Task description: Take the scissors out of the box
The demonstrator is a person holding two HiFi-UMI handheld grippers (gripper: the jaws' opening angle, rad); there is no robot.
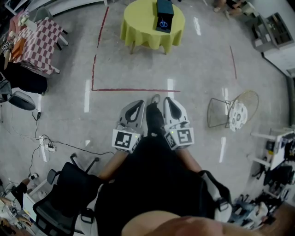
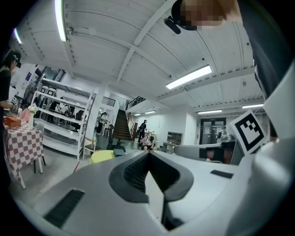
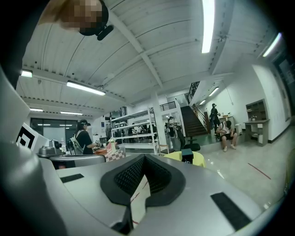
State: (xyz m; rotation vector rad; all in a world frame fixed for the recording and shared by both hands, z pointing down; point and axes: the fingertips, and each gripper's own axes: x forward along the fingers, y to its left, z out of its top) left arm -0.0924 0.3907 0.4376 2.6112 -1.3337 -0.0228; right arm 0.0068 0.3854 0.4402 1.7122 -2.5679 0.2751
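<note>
The grey polished floor [image 1: 138, 69] filled the head view. Red tape lines [image 1: 129, 90] marked out a rectangle on it.

One round table [image 1: 138, 32] with a yellow-green cloth stood at the top centre, well apart from both grippers. One table with a red-and-white checked cloth [image 1: 39, 41] stood at the upper left. One black office chair [image 1: 64, 193] stood at the lower left. Two wire chairs, one grey [image 1: 219, 113] and one gold [image 1: 246, 103], stood side by side at the right.

The left gripper [image 1: 138, 103] and the right gripper [image 1: 168, 99] were held side by side near the person's body, both pointing toward the round table. In the left gripper view the jaw tips met and nothing lay between the jaws. In the right gripper view the jaws were likewise together and empty.

One dark box [image 1: 164, 7] stood open on the round table. One pair of scissors [image 1: 163, 23] with blue handles lay inside it, untouched by either gripper.

Each gripper carried one marker cube, left [image 1: 125, 139] and right [image 1: 181, 137]. Each cube bore black-and-white square patterns, with no lettering. No brand or label on the box could be read at this range.
</note>
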